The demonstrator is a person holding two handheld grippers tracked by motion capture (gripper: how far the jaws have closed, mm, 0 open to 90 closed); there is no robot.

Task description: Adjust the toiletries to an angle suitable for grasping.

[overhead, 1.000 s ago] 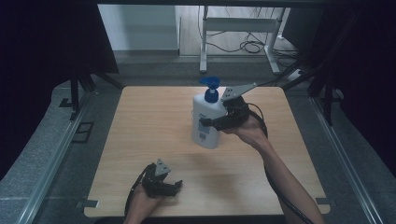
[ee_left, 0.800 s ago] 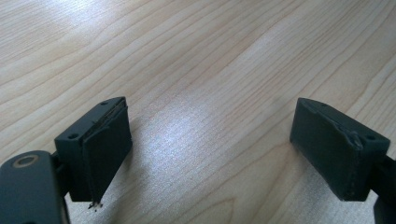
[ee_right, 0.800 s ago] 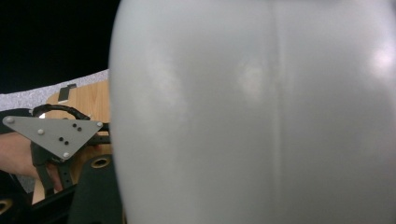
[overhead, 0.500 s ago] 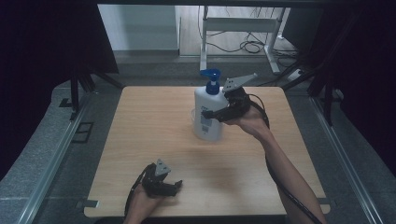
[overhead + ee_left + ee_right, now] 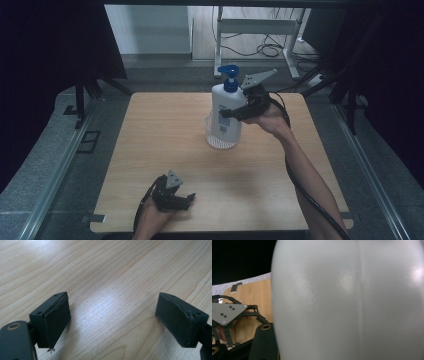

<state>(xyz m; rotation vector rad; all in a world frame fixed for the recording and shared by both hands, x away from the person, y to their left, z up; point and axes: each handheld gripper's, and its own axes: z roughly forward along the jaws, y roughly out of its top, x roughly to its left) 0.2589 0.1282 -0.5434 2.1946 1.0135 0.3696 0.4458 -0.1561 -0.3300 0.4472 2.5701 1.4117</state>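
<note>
The bottle (image 5: 225, 112), white with a blue pump head, stands upright over a clear round cup (image 5: 220, 137) at the middle of the table (image 5: 150, 150), toward its far edge; its base is behind the cup's wall, so whether it sits inside the cup or hangs just above the bottom cannot be told. The right gripper (image 5: 235, 111) is clamped on the bottle's body from the right side, at about mid-height. In the right gripper view the bottle's pale wall (image 5: 352, 300) is so close that it covers nearly everything, its label and pump are cut off, and one black jaw shows only as a dark piece at the lower left. The left gripper (image 5: 186, 201) rests low near the table's near edge, left of centre, well apart from the bottle; its hand (image 5: 150, 220) is cut off by the bottom of the high view. In the left gripper view its jaws stand wide apart with bare wood grain between them, holding nothing. The table's left half, its right front part, and the strip between the two grippers are bare wood. Beyond the far edge the floor is dim, with cables and a metal frame (image 5: 255, 30) hard to make out.
</note>
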